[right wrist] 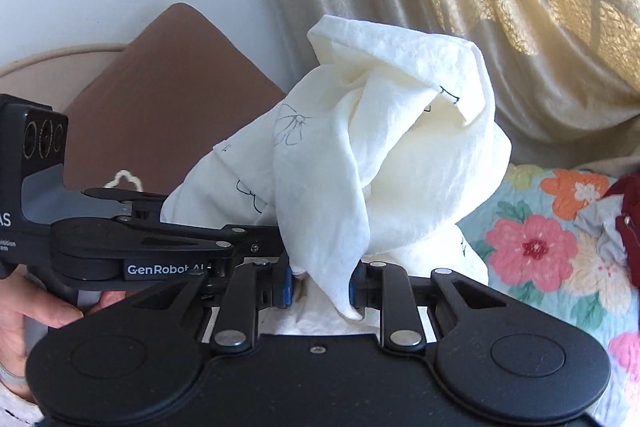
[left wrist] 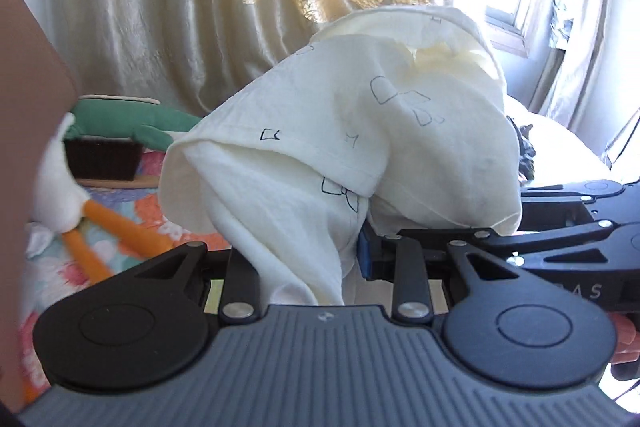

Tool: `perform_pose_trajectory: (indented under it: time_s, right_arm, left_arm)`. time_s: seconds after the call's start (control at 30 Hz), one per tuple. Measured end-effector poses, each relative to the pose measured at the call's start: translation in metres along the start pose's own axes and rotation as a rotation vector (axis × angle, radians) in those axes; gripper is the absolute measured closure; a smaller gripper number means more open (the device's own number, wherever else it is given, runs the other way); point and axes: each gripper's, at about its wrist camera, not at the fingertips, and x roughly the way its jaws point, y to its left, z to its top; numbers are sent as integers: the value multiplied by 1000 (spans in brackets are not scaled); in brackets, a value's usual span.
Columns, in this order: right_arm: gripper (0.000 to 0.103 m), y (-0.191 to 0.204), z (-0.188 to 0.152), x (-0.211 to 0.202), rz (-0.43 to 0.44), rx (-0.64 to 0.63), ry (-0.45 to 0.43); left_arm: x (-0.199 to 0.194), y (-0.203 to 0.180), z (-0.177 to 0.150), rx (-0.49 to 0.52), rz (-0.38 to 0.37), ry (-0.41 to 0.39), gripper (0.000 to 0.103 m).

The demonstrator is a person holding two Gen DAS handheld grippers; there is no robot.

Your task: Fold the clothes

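Presently, in the left wrist view, the left gripper is clenched on a cream garment, thin woven cloth with small black line drawings. The cloth bunches up directly ahead of the jaws and drapes between them, clear of the floral bed quilt below. The right gripper sits close alongside, at the same bunch. A plush toy with orange legs lies off to the left.

In the right wrist view, the right gripper likewise grasps the garment, which rises as a crumpled cone straight ahead. The left gripper is just beside it. Judgement: the grips are too close together; spreading them apart would open the cloth.
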Motion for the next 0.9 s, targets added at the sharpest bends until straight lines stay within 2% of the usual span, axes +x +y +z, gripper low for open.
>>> perform_pose_trajectory:
  time_s: [0.23,0.3,0.4,0.47,0.57,0.7,0.77,0.83,0.9]
  right_arm:
    - [76,66,-4,-73,76,65,24]
    - [76,79,-9,-87,97,65,33]
    - [76,86,-17,-91,105,70,52]
    - [76,90,-28,-87,78,48,42]
    - [76,83,-45,-65,-31,-15,15]
    - [78,66,-59,-21,-188,-209,-125]
    - [78,40,-58,4,-193,-193,-137]
    - [78,12,-56,27,-188,-138,-133]
    - [79,-6,-60,48,-203,-134,-106]
  left_arm:
    - [-116,-7,-9,89,-70,-14,74]
    - [-131,-7,-13,91,-88,2,72]
    - [-134,-4,-25,72,-115,56,68]
    - [-114,1,-35,49,-116,74,68]
    - [-66,12,-49,-4,-114,87,68]
    - [-5,31,-60,-109,-59,-33,68]
    - [21,37,-67,-149,-38,-70,68]
    - [52,40,-70,-138,-31,-36,69]
    - [86,45,-77,-125,-21,30,64]
